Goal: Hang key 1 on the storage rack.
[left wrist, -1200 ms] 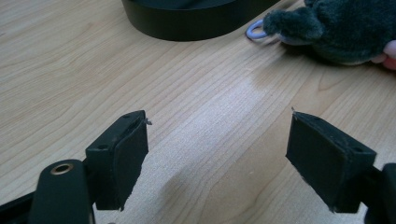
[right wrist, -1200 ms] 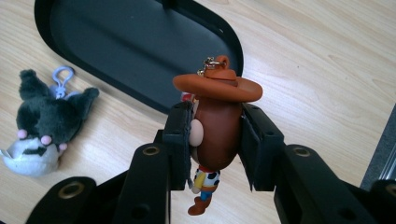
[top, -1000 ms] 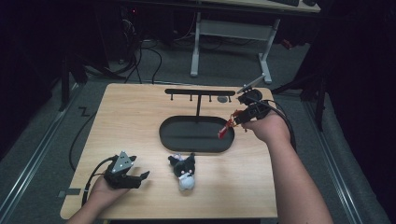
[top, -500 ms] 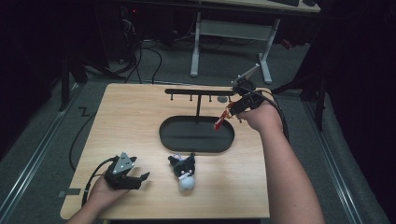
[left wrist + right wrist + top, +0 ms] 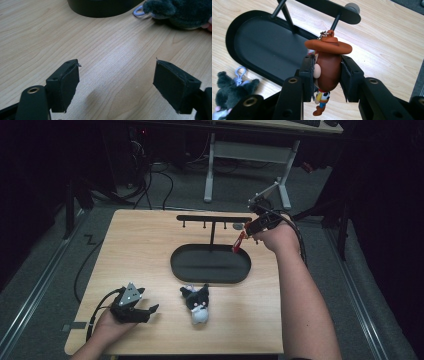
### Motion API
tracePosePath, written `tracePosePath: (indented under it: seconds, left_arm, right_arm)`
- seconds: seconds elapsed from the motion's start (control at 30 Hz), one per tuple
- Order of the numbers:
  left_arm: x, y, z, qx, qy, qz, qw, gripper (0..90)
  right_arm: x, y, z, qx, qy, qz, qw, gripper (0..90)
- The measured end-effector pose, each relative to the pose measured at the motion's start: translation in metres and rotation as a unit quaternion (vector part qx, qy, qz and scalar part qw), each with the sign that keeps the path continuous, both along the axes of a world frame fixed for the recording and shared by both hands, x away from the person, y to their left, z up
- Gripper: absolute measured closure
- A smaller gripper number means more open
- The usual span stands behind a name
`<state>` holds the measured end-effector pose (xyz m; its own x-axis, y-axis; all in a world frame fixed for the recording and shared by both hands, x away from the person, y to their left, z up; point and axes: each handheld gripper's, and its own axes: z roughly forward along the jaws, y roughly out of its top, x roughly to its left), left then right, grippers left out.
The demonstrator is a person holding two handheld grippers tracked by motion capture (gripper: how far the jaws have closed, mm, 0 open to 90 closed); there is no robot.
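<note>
Wooden table (image 5: 150, 250) carries a black oval tray (image 5: 210, 265) with a T-shaped hanger stand (image 5: 212, 218) rising from its far rim; every place below is given from that tray. In the high view, the right gripper (image 5: 248, 229) hangs above the tray's right end, beside the right tip of the stand's crossbar, with a small red-and-brown cowboy keychain figure (image 5: 238, 242) dangling from it over the tray's edge. A dark plush toy (image 5: 196, 302) lies on the table just in front of the tray. The left gripper (image 5: 145, 312) rests well in front of the tray and off to its left.

From the left gripper view, the left gripper's (image 5: 116, 82) jaws stand spread wide over bare wood, nothing between them; the tray's rim (image 5: 100, 10) and the plush toy (image 5: 182, 12) lie beyond.

From the right gripper view, the right gripper (image 5: 327, 77) pinches the cowboy figure (image 5: 327, 67) by its head, pads pressed on both sides, hat and key ring upward toward the crossbar, above the tray's near rim (image 5: 257, 67).
</note>
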<state>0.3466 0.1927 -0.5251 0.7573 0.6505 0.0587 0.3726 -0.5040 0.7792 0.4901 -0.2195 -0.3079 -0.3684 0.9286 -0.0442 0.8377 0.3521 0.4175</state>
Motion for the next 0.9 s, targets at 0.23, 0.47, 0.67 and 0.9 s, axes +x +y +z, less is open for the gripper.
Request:
tracePosePath:
  seconds: [0.23, 0.47, 0.67, 0.9]
  left_arm:
    - [0.004, -0.004, -0.001, -0.002, 0.001, -0.003, 1.0000, 21.2]
    - [0.001, -0.008, 0.001, -0.002, -0.008, -0.008, 0.9999, 21.3]
    - [-0.001, -0.009, 0.000, 0.009, -0.003, -0.013, 0.9999, 21.3]
    - [-0.002, -0.009, 0.001, 0.005, -0.006, -0.008, 0.9999, 21.3]
  right_arm:
    - [0.005, -0.011, 0.001, 0.001, -0.006, -0.018, 0.9998, 66.4]
    - [0.003, -0.020, -0.016, 0.013, 0.002, -0.033, 0.9994, 66.4]
    - [-0.003, -0.023, -0.032, 0.016, 0.011, -0.032, 0.9993, 66.3]
    - [-0.001, -0.031, -0.051, 0.028, 0.013, -0.040, 0.9987, 66.2]
